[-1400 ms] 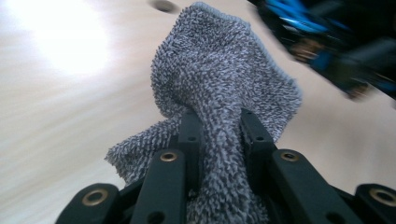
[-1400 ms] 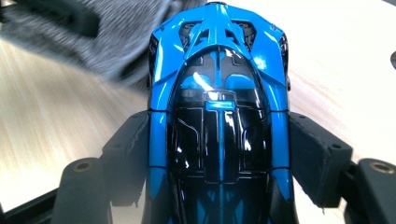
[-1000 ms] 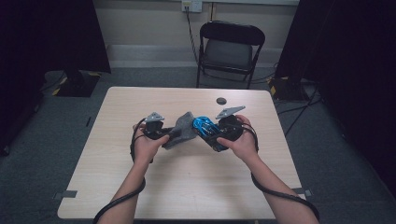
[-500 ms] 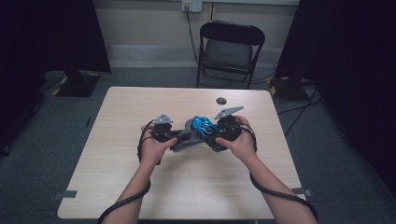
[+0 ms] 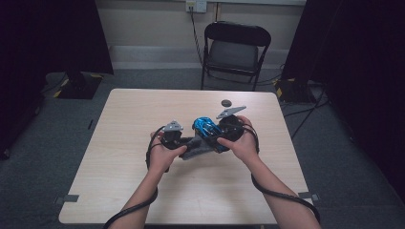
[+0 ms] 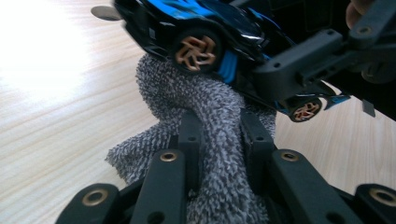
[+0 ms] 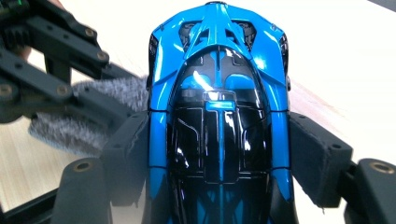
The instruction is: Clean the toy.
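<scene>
Since a second ago the left gripper point(image 5: 187, 143) has come in from the left toward the middle of the table, bringing its grey cloth point(image 5: 193, 149) up against the toy car point(image 5: 208, 131), while the right gripper point(image 5: 217, 136) has kept its place. In the high view both grippers meet just above the centre of the wooden table point(image 5: 119, 181), the car between them with the cloth just below and left of it. In the left gripper view the left gripper point(image 6: 219, 140) has its jaws pressed together on a fold of the grey terry cloth point(image 6: 205, 102), which rises from the bottom centre of the frame and touches the underside of the blue and black car point(image 6: 201, 28) near its bronze-spoked wheel point(image 6: 195, 50). In the right gripper view the right gripper point(image 7: 219, 154) clamps the car point(image 7: 219, 93) by its two sides, one pad against each flank, the car's length running up the middle of the frame; the cloth point(image 7: 88, 116) shows at left, touching the car's side. A small dark round disc point(image 5: 226, 102) lies on the table near its far edge, apart from the grippers. A folding chair point(image 5: 234, 47) stands beyond the table at the top centre.
</scene>
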The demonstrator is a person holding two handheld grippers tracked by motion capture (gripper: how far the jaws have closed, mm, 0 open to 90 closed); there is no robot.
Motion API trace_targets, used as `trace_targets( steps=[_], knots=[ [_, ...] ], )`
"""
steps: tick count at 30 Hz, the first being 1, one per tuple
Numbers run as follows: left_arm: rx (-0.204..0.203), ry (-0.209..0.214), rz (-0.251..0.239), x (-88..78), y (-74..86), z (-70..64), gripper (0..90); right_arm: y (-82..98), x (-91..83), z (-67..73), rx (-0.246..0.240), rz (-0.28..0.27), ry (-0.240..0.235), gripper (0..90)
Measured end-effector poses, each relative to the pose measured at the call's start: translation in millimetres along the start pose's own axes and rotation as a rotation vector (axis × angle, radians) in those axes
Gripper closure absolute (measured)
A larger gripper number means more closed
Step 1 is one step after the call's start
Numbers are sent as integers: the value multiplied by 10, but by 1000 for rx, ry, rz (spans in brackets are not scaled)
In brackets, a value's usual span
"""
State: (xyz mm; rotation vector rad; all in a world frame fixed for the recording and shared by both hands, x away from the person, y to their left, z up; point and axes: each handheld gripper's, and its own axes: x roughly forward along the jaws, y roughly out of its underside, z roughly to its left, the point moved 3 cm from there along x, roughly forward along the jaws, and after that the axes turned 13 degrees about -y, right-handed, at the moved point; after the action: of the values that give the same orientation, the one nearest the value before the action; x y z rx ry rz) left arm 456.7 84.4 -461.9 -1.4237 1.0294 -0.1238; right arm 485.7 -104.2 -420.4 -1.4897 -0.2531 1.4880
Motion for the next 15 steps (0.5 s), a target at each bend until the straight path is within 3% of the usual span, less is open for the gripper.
trace_targets(
  steps=[15],
  knots=[
    [18, 34, 14, 53, 80, -144, 743, -92, 88, -41, 41, -19, 13, 284]
  ],
)
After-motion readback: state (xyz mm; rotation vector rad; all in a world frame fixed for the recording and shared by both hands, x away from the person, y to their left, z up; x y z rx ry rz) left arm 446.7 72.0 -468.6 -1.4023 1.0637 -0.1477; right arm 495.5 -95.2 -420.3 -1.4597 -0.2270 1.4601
